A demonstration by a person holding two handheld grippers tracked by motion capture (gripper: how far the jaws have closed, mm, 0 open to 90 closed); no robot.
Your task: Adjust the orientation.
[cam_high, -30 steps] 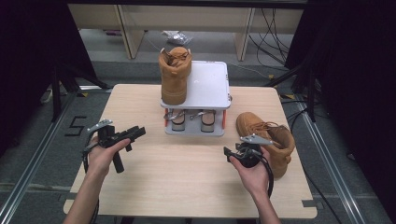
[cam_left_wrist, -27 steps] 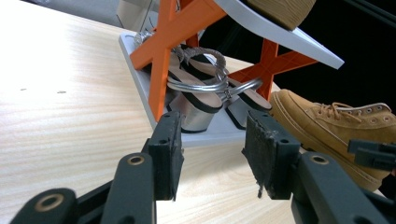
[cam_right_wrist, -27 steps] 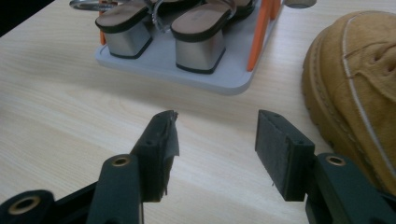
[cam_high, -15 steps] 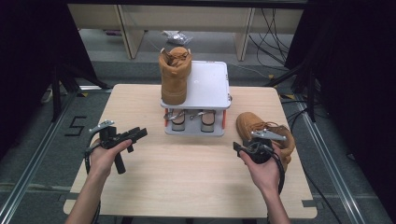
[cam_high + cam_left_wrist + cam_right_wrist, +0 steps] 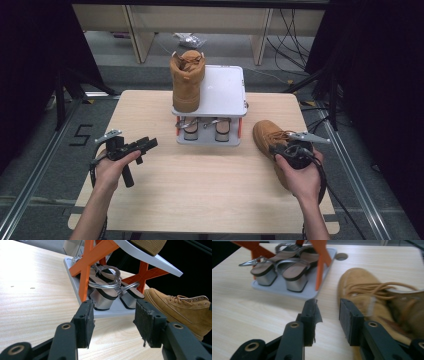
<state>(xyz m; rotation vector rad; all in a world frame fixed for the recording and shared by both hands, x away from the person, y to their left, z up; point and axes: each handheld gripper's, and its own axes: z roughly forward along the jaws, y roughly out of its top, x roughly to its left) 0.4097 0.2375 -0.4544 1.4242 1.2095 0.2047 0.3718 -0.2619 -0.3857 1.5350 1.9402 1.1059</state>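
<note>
The right gripper, jaws just narrowing yet empty, hovered over the boot near the table's right edge; bulky, soft-sided suede, best gripped at its collar.

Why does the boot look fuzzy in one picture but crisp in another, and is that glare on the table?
In the right gripper view the tan suede lace-up boot sits close to the lens and is smeared out of focus; in the left gripper view it is sharp, while the pale wooden table washes out to white glare at the upper left; the high view is evenly lit, with dark surroundings.
</note>
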